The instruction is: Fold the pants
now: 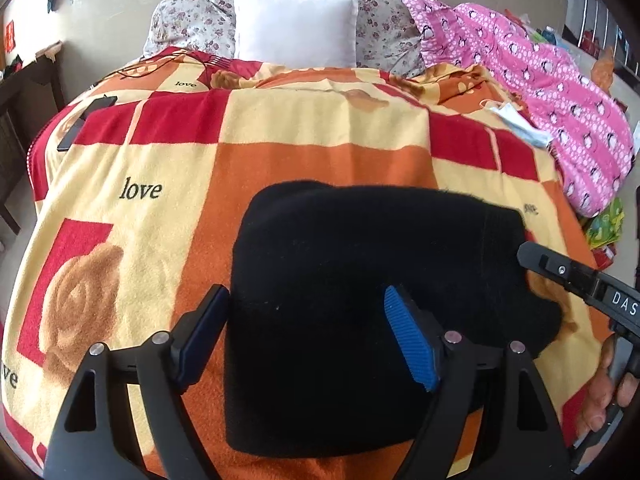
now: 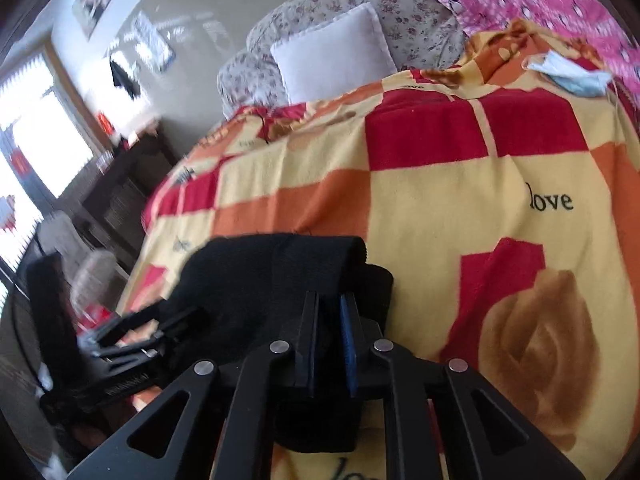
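Lying under left gripper (image 1: 306, 332), folded pants (image 1: 360, 280)

Left tool (image 1: 306, 334), right tool (image 2: 329, 344): black frames, silver screws, ribbed blue pads; white "DAS" lettering.

A fleece blanket (image 1: 280, 152) in red, orange and pale yellow squares, printed with brown roses and the word "love", is spread flat over the bed. At the far end a plain white square cushion (image 1: 296, 30) is propped against a bundled quilt with small dark red flowers (image 1: 384, 12). A bright pink penguin-print garment (image 1: 552, 92) is heaped along the right edge, with a crumpled light blue face mask (image 2: 572, 74) just beside it. A flat black phone-like slab (image 1: 86, 120) and a thin dark cable (image 1: 168, 64) are seen at the far left corner.
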